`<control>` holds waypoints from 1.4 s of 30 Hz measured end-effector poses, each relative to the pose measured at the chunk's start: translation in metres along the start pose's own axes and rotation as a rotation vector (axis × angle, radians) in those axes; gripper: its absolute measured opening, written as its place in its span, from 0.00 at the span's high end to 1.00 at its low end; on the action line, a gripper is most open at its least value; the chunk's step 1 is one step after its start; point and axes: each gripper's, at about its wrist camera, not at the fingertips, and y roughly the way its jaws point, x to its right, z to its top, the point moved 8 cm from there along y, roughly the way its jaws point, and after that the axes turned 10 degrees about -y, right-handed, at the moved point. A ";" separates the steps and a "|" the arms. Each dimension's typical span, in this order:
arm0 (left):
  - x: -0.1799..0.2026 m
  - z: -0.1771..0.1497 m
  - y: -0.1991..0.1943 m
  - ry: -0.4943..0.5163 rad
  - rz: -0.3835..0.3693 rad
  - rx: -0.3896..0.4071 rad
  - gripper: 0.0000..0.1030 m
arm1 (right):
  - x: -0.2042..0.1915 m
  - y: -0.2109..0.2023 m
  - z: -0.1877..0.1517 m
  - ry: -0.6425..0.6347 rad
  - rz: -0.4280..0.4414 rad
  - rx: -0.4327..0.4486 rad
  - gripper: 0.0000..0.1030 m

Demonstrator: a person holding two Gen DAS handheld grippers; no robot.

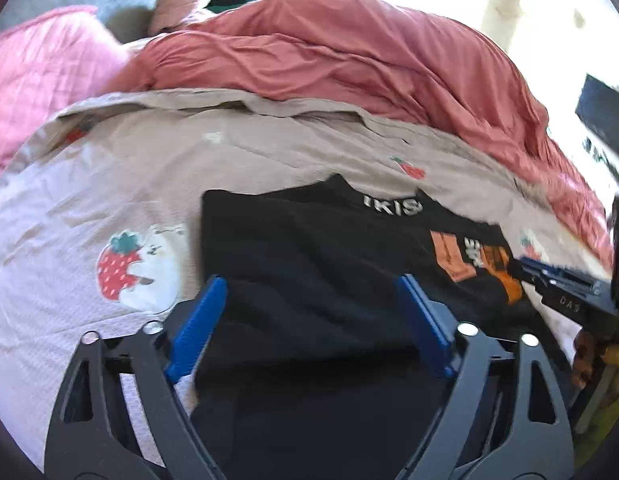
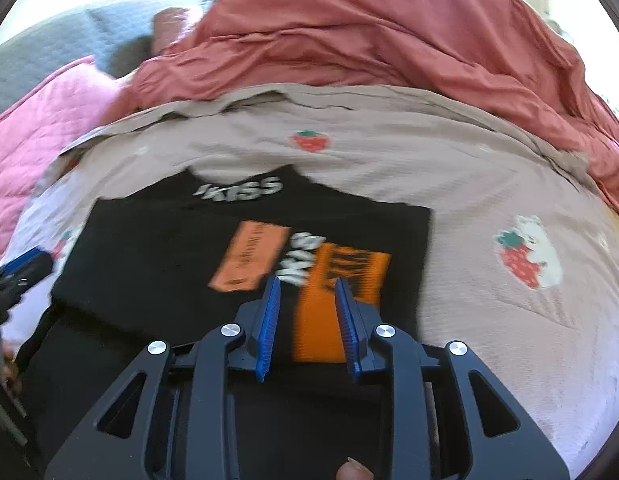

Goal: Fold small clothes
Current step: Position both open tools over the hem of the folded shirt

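Observation:
A black T-shirt (image 1: 317, 248) with orange and white print lies partly folded on a beige strawberry-print bedsheet (image 1: 109, 184). It also shows in the right wrist view (image 2: 157, 256). My left gripper (image 1: 311, 284) is open, its blue fingers spread wide over the shirt's left part. My right gripper (image 2: 308, 286) is partly open over the shirt's orange print (image 2: 321, 320), holding nothing. The right gripper also shows at the right edge of the left wrist view (image 1: 557, 276), and the left gripper at the left edge of the right wrist view (image 2: 21, 268).
A rumpled red duvet (image 1: 349, 52) is heaped behind the sheet. A pink quilted blanket (image 1: 37, 72) lies at the far left, with a grey one (image 2: 49, 48) behind it. A dark object (image 1: 601, 108) stands at the right edge.

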 end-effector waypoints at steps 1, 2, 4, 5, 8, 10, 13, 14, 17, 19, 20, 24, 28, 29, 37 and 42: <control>0.003 -0.002 0.002 0.030 0.014 0.003 0.32 | -0.006 0.001 0.000 -0.013 0.004 -0.002 0.68; 0.006 -0.005 0.005 0.062 0.025 0.003 0.32 | -0.010 0.001 0.001 -0.019 0.007 -0.001 0.67; 0.010 -0.010 0.011 0.091 0.022 -0.015 0.34 | -0.018 0.006 0.000 -0.026 0.022 -0.007 0.67; 0.011 -0.013 0.015 0.100 0.021 -0.030 0.34 | -0.022 0.009 -0.001 -0.029 0.025 -0.015 0.67; 0.004 -0.028 0.035 0.108 0.045 -0.120 0.34 | -0.021 0.026 -0.008 -0.034 -0.009 -0.076 0.67; 0.000 -0.031 0.040 0.086 0.037 -0.144 0.34 | -0.015 0.034 -0.015 -0.019 -0.036 -0.111 0.67; -0.002 -0.032 0.038 0.080 0.031 -0.147 0.35 | -0.003 0.042 -0.025 0.054 -0.019 -0.134 0.64; -0.002 -0.032 0.038 0.082 0.031 -0.146 0.35 | -0.001 0.041 -0.026 0.075 -0.008 -0.128 0.64; -0.001 -0.032 0.037 0.088 0.038 -0.144 0.35 | -0.001 0.038 -0.026 0.069 -0.012 -0.122 0.63; -0.001 -0.032 0.036 0.085 0.036 -0.143 0.35 | -0.001 0.035 -0.026 0.071 -0.011 -0.116 0.63; -0.001 -0.032 0.035 0.082 0.035 -0.142 0.34 | -0.001 0.031 -0.025 0.077 -0.007 -0.105 0.63; 0.000 -0.029 0.030 0.075 0.032 -0.135 0.34 | -0.001 0.018 -0.025 0.086 0.002 -0.080 0.60; -0.001 -0.028 0.026 0.065 0.032 -0.131 0.35 | -0.002 0.010 -0.028 0.094 0.011 -0.068 0.55; -0.001 -0.027 0.025 0.063 0.033 -0.128 0.34 | -0.002 0.008 -0.029 0.095 0.007 -0.063 0.51; -0.009 -0.014 0.008 0.018 0.042 -0.076 0.33 | -0.003 -0.006 -0.032 0.097 0.006 -0.042 0.42; -0.019 -0.009 -0.004 -0.025 0.047 -0.052 0.22 | -0.006 -0.016 -0.030 0.097 0.009 -0.014 0.33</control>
